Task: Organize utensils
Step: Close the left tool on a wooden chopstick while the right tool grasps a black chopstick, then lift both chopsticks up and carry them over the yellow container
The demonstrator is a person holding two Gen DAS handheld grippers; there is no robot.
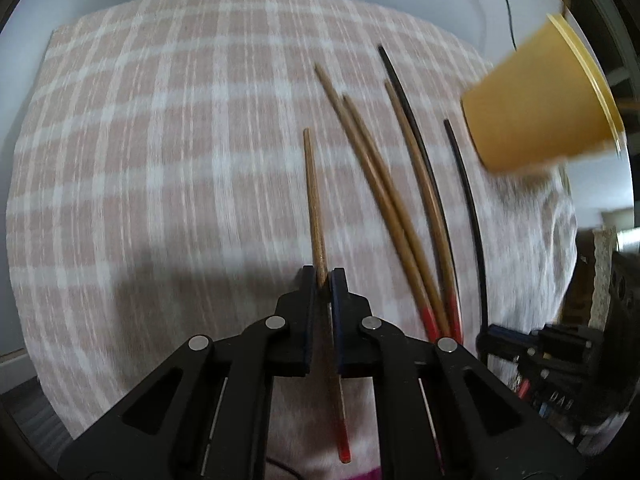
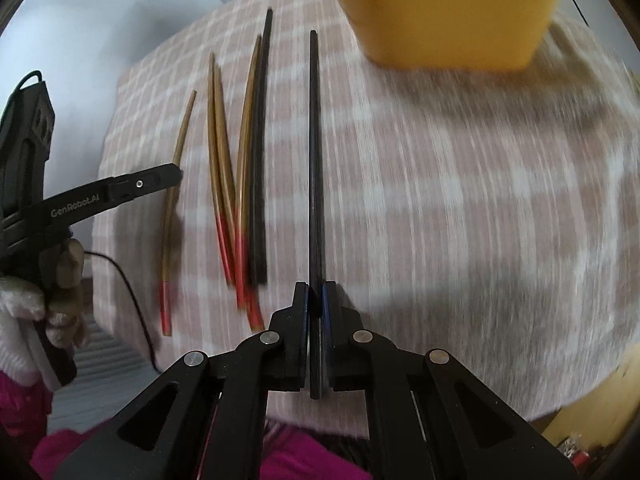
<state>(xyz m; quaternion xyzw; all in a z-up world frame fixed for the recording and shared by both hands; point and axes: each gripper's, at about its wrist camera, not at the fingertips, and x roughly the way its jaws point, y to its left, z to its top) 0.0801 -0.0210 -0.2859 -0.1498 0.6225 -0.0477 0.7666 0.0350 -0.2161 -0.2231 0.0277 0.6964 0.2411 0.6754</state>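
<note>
Left gripper (image 1: pixel 323 276) is clamped on a brown chopstick with a red end (image 1: pixel 316 216), the stick running forward from between its fingers over the pink-and-white checked tablecloth (image 1: pixel 160 140) while the red end pokes back under the linkage. From the right wrist view that same gripper reaches in at the far left, gripped by a hand in a pale fuzzy glove (image 2: pixel 60 276), with a thin black cable (image 2: pixel 132 300) trailing off the table edge beneath it. Just right of the held stick lie two more brown chopsticks (image 1: pixel 384 200), crossing near their red tips, then another brown chopstick (image 1: pixel 424 196) lying against a loose black chopstick (image 1: pixel 404 96); their lower ends are cut off behind the left gripper's arm. Right gripper (image 2: pixel 316 286) is closed on a second black chopstick (image 2: pixel 315 152), which points straight ahead with its blunt end sticking out behind the fingers. A yellow plastic cup (image 1: pixel 544 96) stands at the far right of the cloth, ahead and right of that stick; it looks tilted in the left view, though that may only be lens distortion, and in the right view its top is cropped by the frame. Both views are motion-smeared, so the cloth's weave and the cup's base are hard to make out. Dark clutter at the right edge of the left view is too blurred to name.
</note>
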